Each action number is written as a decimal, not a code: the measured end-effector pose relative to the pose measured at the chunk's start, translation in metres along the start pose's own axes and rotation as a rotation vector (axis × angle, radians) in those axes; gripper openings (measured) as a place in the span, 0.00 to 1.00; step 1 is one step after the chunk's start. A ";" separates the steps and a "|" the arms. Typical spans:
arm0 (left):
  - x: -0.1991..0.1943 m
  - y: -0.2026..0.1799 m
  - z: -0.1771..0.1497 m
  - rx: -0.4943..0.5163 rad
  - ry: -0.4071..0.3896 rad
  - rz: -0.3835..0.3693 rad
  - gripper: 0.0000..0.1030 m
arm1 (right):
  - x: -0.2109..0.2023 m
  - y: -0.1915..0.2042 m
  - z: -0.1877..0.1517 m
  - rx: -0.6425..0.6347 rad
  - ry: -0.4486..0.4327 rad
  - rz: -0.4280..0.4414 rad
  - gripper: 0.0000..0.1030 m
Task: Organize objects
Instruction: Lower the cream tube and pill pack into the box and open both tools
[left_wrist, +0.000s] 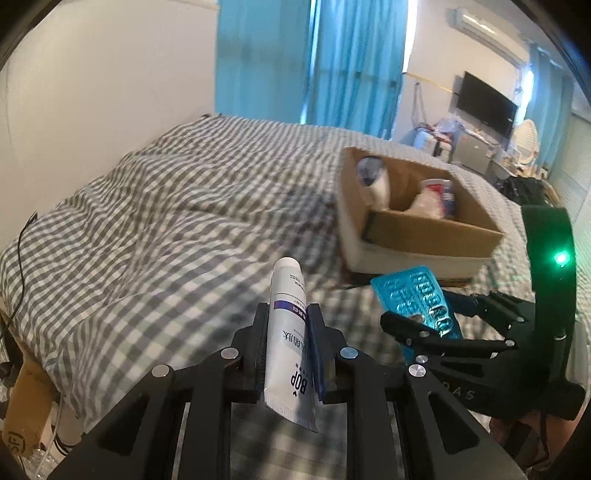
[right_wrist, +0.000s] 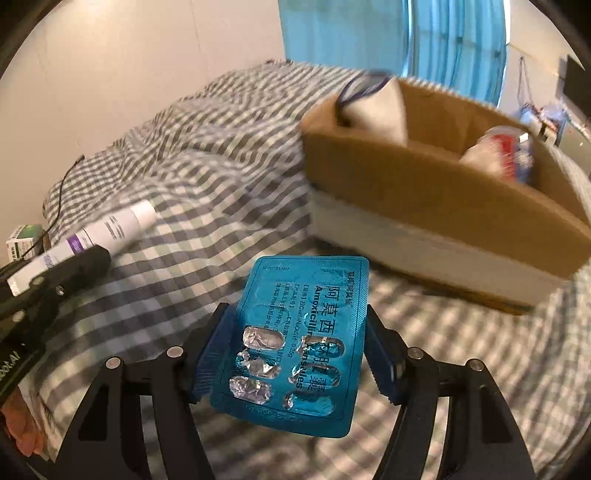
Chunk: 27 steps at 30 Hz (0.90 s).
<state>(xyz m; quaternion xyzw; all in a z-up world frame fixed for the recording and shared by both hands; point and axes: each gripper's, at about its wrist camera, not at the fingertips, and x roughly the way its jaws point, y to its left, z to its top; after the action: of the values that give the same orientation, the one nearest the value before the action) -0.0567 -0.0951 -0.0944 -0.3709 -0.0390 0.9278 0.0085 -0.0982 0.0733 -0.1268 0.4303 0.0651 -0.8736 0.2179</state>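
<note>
Wall-mounted television (left_wrist: 487, 101) shows only from left wrist.

White plaster walls (left_wrist: 110, 92), bright blue curtains (left_wrist: 314, 62), a grey-and-white checked bed cover (left_wrist: 166, 206), black wall-mounted television (left_wrist: 485, 101).

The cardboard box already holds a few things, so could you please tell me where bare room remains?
Cardboard box: its near corner is bare; the white pouch and red-capped items crowd the far side. The checked bedspread left of it is open.
</note>
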 end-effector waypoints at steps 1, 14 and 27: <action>-0.005 -0.008 0.002 0.011 -0.008 -0.011 0.19 | -0.011 -0.006 -0.001 0.004 -0.019 -0.006 0.66; -0.047 -0.080 0.044 0.110 -0.110 -0.124 0.19 | -0.124 -0.059 0.002 0.034 -0.203 -0.092 0.66; 0.002 -0.131 0.124 0.186 -0.166 -0.165 0.19 | -0.159 -0.110 0.075 0.019 -0.307 -0.127 0.66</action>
<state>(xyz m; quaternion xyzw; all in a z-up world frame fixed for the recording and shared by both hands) -0.1451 0.0270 0.0044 -0.2860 0.0164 0.9511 0.1157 -0.1156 0.2013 0.0355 0.2887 0.0496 -0.9417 0.1654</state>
